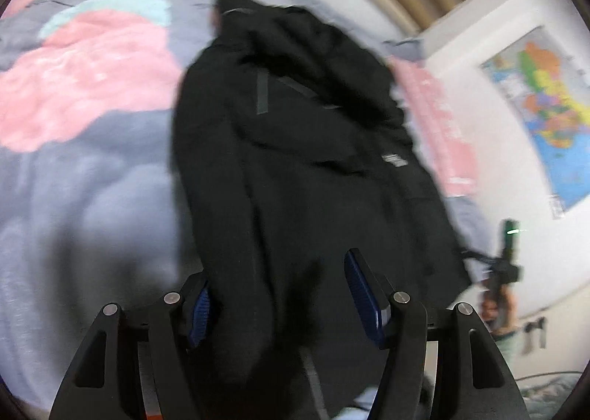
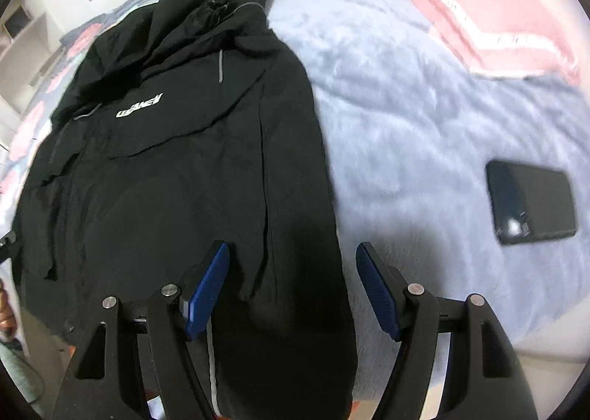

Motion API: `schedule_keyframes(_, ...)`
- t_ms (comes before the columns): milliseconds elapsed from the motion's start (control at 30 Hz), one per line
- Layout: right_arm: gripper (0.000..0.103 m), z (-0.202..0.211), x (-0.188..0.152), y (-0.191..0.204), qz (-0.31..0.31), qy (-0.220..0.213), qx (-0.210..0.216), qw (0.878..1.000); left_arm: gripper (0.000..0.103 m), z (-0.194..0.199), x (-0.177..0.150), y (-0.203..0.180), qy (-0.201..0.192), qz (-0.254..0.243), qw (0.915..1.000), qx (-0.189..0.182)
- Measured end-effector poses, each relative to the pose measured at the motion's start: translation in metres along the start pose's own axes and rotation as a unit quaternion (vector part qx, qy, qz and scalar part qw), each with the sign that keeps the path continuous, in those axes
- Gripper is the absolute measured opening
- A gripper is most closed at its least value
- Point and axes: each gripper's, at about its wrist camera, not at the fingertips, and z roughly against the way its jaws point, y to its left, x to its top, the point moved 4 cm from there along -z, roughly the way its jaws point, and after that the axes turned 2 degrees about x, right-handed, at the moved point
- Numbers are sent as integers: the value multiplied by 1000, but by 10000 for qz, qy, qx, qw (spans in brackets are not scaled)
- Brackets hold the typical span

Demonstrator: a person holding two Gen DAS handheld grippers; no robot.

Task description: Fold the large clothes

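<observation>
Both tools wide and holding nothing: left gripper (image 1: 280,294) above the near hem of the black jacket (image 2: 177,162), right gripper (image 2: 293,283) over the hem's right corner, pads not pressing on cloth. Jacket spread lengthwise on the blue blanket (image 2: 405,117), sides seemingly turned inward, hood end bunched, so probably only a first fold done, crosswise folds left. White chest print (image 2: 139,107) too blurred to read; dark phone (image 2: 531,202) well right of jacket.

**Black jacket lying on the bed**

The black jacket (image 2: 177,169) is lying lengthwise, hood bunching at the far end, white lettering showing on the chest, grey strips catching light, one long side folding inward over the body.
</observation>
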Motion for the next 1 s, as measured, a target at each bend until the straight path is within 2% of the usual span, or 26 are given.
schedule_keyframes(67,74,-4,-3,-3,-120,97,276,9995,65,-1,3,-2,-46,128,9993,-339)
schedule_keyframes(133,73,-9,-4,0,-163,176,501,9985,65,-5,6,-2,-31,267,9986,-464)
schedule_keyframes(200,66,-10,-1,8,-113,200,676,9974,65,-8,9,-9,-52,256,9983,-527)
schedule_keyframes(233,63,-5,-1,16,-35,162,847,9963,65,-5,11,-16,-105,178,9981,-580)
schedule_keyframes(300,62,13,3,34,193,-70,1271,9917,65,4,15,-32,-266,-11,9966,-777)
schedule_keyframes(333,62,24,5,43,333,-194,1349,9901,65,9,16,-42,-337,-98,9946,-981)
schedule_keyframes(367,62,30,6,49,409,-243,1373,9894,65,9,17,-45,-345,-127,9940,-1028)
schedule_keyframes(467,62,28,7,52,388,-179,1479,9881,65,-1,14,-46,-180,-218,9969,-737)
schedule_keyframes(567,62,5,-6,39,170,194,1171,9928,65,-6,-2,-35,5,-179,9992,-367)
schedule_keyframes(667,62,-7,-25,25,13,481,1029,9935,65,-6,-26,-26,237,-345,9985,341)
schedule_keyframes(800,62,3,-46,15,103,482,1100,9927,65,-8,-56,-20,573,-322,9967,477)
schedule_keyframes(867,61,8,-53,22,209,461,1173,9918,65,-10,-62,-19,524,-275,9968,542)
schedule_keyframes(900,54,10,-54,27,268,405,1205,9915,63,-12,-61,-19,474,-231,9969,592)
schedule_keyframes(933,48,12,-54,29,317,354,1238,9912,55,-13,-59,-20,428,-211,9969,619)
schedule_keyframes(967,44,16,-51,37,362,260,1323,9902,25,-15,-56,-22,376,-203,9970,638)
schedule_keyframes(1000,31,19,-47,41,379,167,1310,9905,19,-14,-51,-25,316,-168,9978,561)
